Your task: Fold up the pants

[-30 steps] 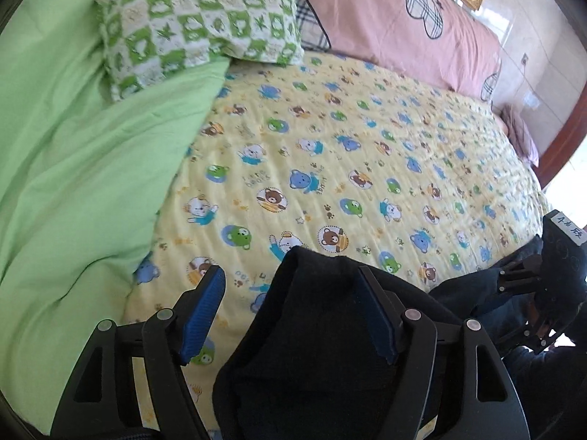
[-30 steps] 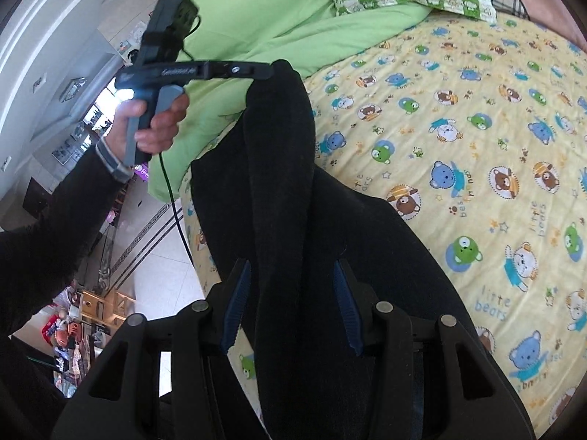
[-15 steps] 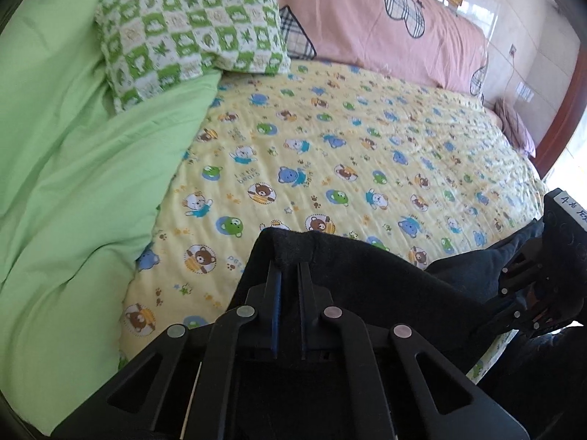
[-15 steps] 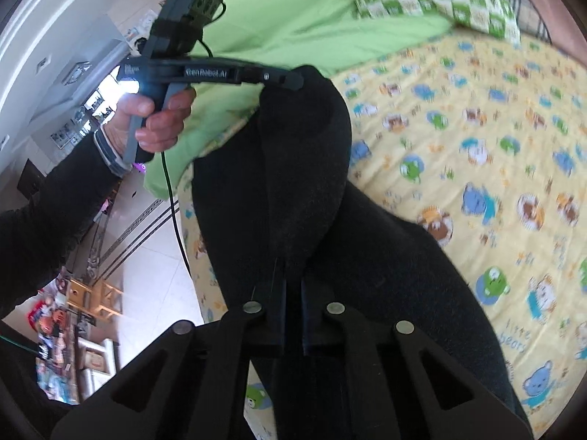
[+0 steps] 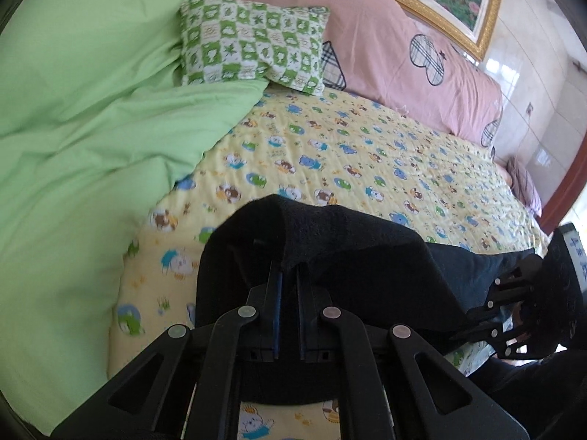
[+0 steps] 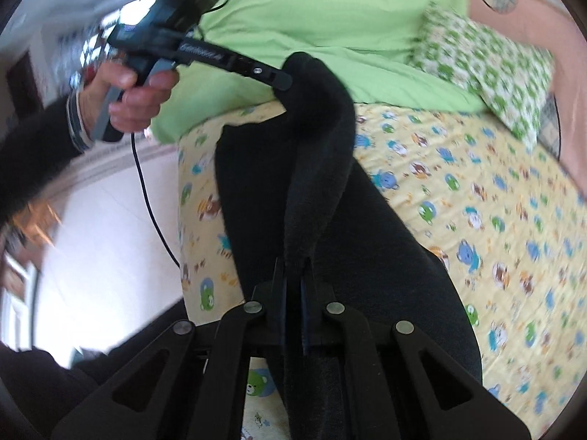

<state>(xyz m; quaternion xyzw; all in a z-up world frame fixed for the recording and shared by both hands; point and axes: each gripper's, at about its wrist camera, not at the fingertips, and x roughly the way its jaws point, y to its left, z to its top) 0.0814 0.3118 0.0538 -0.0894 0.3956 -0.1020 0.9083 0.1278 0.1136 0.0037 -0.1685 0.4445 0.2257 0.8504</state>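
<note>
Black pants (image 6: pixel 315 198) lifted off the near edge of the bed, draped down onto the yellow cartoon-print sheet (image 5: pixel 367 154). Pinched at one spot by the left gripper (image 5: pixel 287 286), jaws clamped on a fold. Pinched likewise by the right gripper (image 6: pixel 292 289). Green duvet (image 5: pixel 91 128) and checked pillow (image 5: pixel 249 55) beyond.

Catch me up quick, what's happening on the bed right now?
A person is folding black pants on a bed covered by a yellow cartoon-bear sheet. The left gripper and the right gripper are each shut on an edge of the fabric, holding that edge raised above the sheet while the rest of the pants drapes down onto it. A green duvet and a green checkered pillow lie beyond. The fold isn't laid down yet.
</note>
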